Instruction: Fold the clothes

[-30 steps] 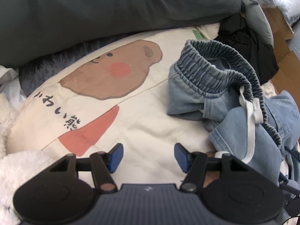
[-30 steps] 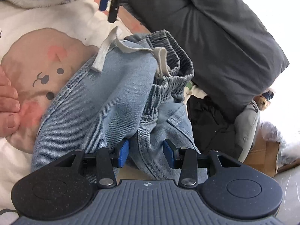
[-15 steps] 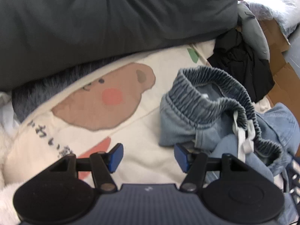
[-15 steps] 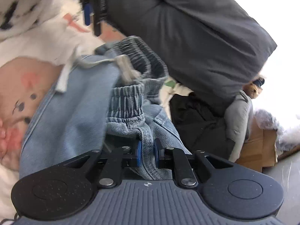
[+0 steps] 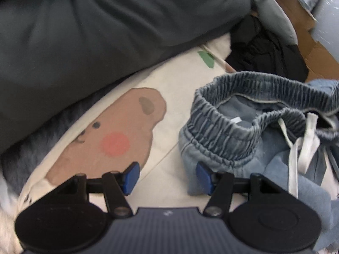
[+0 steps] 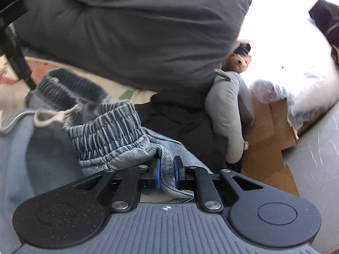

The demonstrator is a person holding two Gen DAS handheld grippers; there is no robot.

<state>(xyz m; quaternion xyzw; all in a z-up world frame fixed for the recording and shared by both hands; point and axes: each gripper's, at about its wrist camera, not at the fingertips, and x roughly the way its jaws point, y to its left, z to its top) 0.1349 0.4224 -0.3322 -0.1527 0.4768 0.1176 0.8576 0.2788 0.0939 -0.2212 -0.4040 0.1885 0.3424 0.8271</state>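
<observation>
A pair of light blue denim pants (image 5: pixel 237 131) with a ribbed elastic waistband and a white drawstring (image 5: pixel 305 146) lies bunched on a cream sheet printed with a brown bear (image 5: pixel 118 135). My left gripper (image 5: pixel 167 177) hovers open over the sheet, its right pad beside the waistband's lower edge, with nothing between the pads. In the right wrist view my right gripper (image 6: pixel 166 173) is shut on a fold of the denim pants (image 6: pixel 110 131) just under the waistband, which is lifted. The left gripper's black body (image 6: pixel 12 48) shows at that view's left edge.
A big dark grey pillow (image 5: pixel 110 25) lies behind the pants. A black garment (image 6: pixel 186 122), a grey padded garment (image 6: pixel 228 114) and cardboard (image 6: pixel 267 139) lie to the right. A small orange plush toy (image 6: pixel 238 61) sits beside the pillow's corner.
My right gripper closed on the denim below the waistband and lifted it while rolling. My left gripper slid across the sheet toward the waistband and stayed open.
</observation>
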